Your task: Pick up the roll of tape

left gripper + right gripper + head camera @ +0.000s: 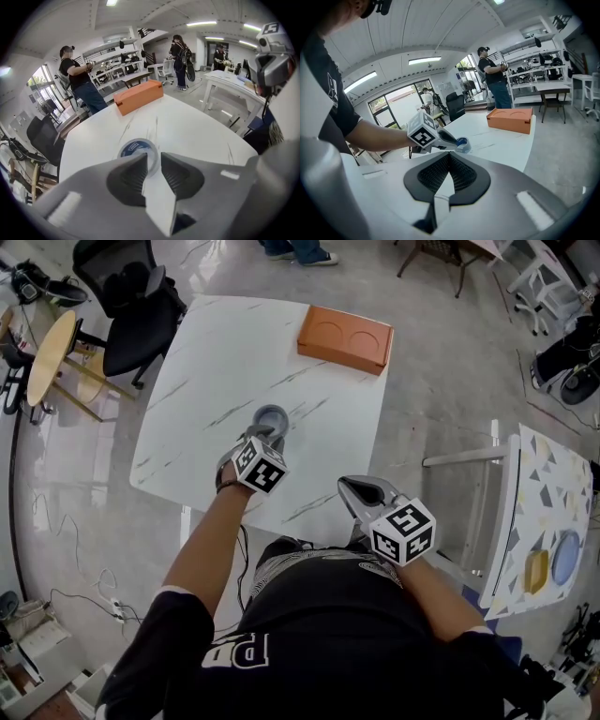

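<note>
grey roll of tape with blue-printed core (271,416): lies flat near the middle of the white marble-veined square table (216,362), resting on the surface. left gripper (267,434): tips right at the roll's near side; in the left gripper view the jaws stand a little apart, one over the ring, the other outside, the roll's wall in the gap; firm contact not clear. right gripper (345,486): jaws closed together, nothing between them, held over the table's near edge, well apart from the roll. orange rectangular box with two round recesses (343,337): far table edge.
</note>
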`<action>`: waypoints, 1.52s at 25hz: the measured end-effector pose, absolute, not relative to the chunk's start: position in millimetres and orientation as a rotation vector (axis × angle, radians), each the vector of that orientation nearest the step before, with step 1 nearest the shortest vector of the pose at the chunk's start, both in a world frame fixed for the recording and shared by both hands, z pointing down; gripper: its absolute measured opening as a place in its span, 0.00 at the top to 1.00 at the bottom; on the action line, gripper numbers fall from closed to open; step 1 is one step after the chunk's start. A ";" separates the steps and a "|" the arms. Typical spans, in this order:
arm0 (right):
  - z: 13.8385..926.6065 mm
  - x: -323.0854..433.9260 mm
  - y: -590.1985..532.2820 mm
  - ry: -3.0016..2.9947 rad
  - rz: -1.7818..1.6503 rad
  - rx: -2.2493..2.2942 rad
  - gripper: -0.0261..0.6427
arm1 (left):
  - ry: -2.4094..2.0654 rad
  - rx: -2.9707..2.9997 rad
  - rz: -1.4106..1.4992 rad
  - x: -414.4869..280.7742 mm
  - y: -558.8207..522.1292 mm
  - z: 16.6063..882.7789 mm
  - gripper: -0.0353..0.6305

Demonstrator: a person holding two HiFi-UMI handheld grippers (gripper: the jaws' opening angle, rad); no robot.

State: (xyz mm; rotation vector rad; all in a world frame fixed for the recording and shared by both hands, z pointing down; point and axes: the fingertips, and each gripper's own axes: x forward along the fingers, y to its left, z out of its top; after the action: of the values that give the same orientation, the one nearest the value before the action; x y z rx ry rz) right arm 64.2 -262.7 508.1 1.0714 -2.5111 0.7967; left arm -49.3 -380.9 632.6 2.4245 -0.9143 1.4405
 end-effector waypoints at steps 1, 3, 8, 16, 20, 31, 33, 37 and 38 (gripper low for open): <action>509.0 65.5 -262.4 -2.510 0.800 1.072 0.97 | -0.906 2.416 1.448 -47.7 -382.1 636.5 0.72; 510.7 67.1 -262.1 -2.509 0.807 1.073 0.97 | -0.893 2.402 1.469 -46.5 -384.8 643.9 0.72; 515.7 77.2 -261.2 -2.503 0.825 1.083 0.97 | -0.878 2.386 1.483 -39.6 -388.2 655.1 0.71; 520.6 80.5 -264.9 -2.496 0.865 1.094 0.97 | -0.816 2.342 1.581 -37.9 -392.7 681.0 0.71; 524.4 82.3 -267.0 -2.488 0.879 1.100 0.97 | -0.780 2.324 1.629 -35.5 -395.6 691.6 0.71; 526.7 82.4 -262.0 -2.479 0.892 1.097 0.97 | -0.748 2.313 1.739 -32.0 -399.0 699.5 0.74; 526.2 81.9 -261.6 -2.480 0.890 1.098 0.97 | -0.749 2.316 1.732 -32.1 -399.1 698.8 0.74; 523.5 80.0 -260.3 -2.484 0.877 1.093 0.97 | -0.742 2.306 1.713 -30.9 -400.4 696.9 0.75; 522.4 79.6 -259.9 -2.485 0.871 1.091 0.97 | -0.742 2.301 1.708 -30.9 -400.2 696.2 0.75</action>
State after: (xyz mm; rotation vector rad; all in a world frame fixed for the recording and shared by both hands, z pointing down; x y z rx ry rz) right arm 79.6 -259.9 522.4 1.0910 -2.4850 0.8710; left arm -30.9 -400.2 696.2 2.3010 -0.7425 1.7076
